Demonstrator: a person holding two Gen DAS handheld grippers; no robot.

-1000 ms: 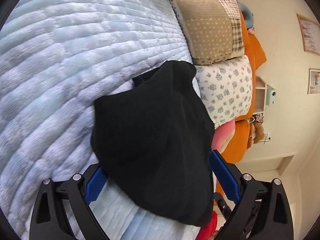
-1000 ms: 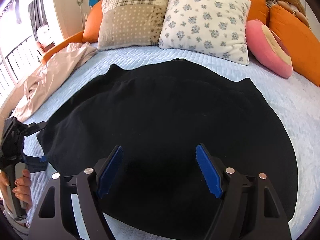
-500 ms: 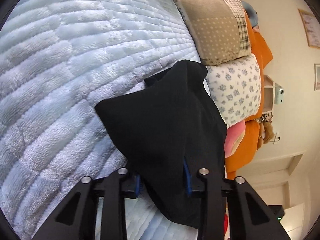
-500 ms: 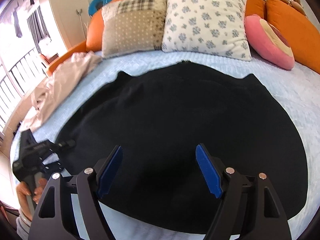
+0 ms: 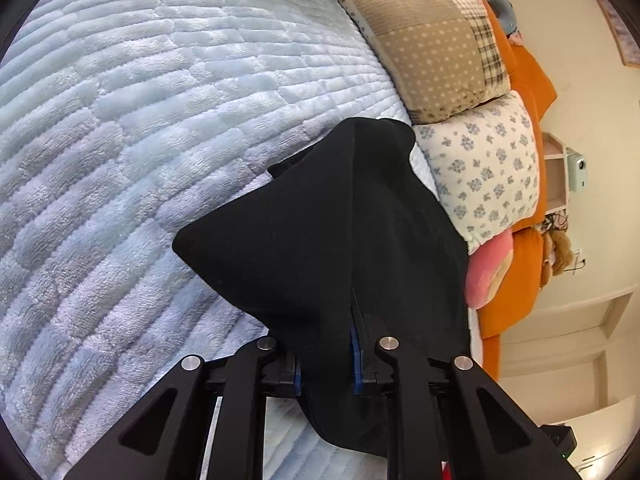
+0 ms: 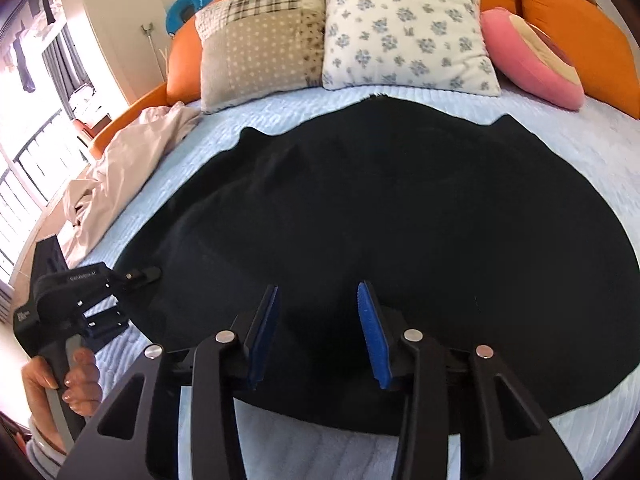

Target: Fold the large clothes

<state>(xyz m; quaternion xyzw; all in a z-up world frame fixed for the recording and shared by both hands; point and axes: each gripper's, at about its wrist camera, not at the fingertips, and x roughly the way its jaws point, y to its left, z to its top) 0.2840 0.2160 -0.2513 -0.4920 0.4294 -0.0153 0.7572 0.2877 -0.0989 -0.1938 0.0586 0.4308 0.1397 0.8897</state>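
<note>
The left gripper (image 5: 326, 364) is clamped on a bunched edge of the large black knit garment (image 6: 380, 216), its jaws having just been closing onto the cloth. The right gripper (image 6: 318, 334) has also just been narrowing, yet a gap shows between its blue pads (image 6: 372, 340), with the near hem lying under them; they do not seem to press on it. The garment lies spread flat across the pale blue quilted bedspread (image 5: 140, 120), its far edge near the patchwork beige pillow (image 6: 260, 40) and the floral white pillow (image 6: 404, 28).

To do this step well, I would seat the right pads fully over the hem before lifting, and raise both corners together so the fold stays square.

How many layers the left pads pinch is hidden by the bunching. The garment's right edge is hard to read against the fisheye rim
</note>
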